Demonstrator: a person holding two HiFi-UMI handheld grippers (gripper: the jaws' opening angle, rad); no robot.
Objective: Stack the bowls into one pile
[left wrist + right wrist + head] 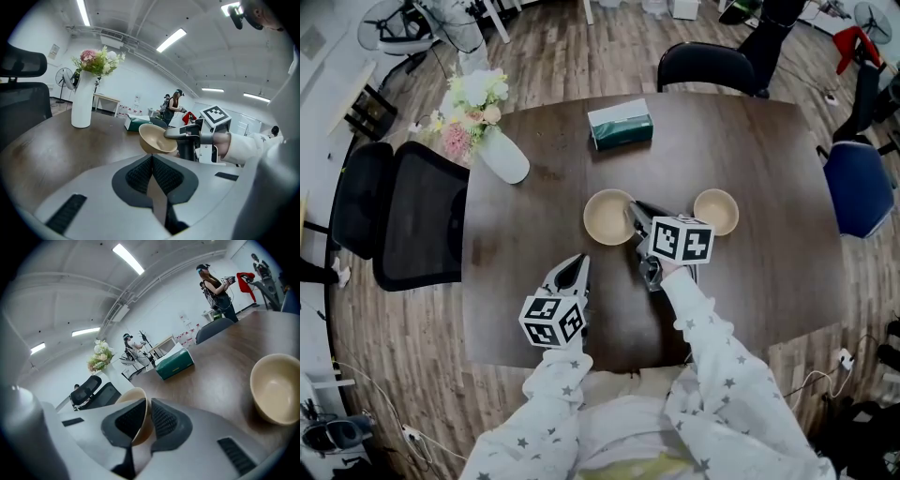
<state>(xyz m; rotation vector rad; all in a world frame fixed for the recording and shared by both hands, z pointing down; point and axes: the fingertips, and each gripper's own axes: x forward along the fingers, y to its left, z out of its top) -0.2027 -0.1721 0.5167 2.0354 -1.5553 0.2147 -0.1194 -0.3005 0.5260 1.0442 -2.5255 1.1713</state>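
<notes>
Two tan bowls are on a dark wooden table [534, 281]. My right gripper [636, 214] is shut on the rim of the left bowl [607, 217]. In the right gripper view that bowl's wall [137, 425] is pinched between the pads. From the left gripper view the held bowl [156, 139] hangs tilted just above the tabletop. The second bowl [715, 211] [275, 389] stands upright to the right, apart from the gripper. My left gripper [577, 267] [152, 160] hovers nearer the front edge with its jaws shut on nothing.
A green tissue box [620, 126] [174, 363] lies at the table's far side. A white vase of flowers [487, 131] [83, 101] stands at the far left corner. Black chairs [412, 225] flank the left side, and another [705, 66] the far side. People stand in the background.
</notes>
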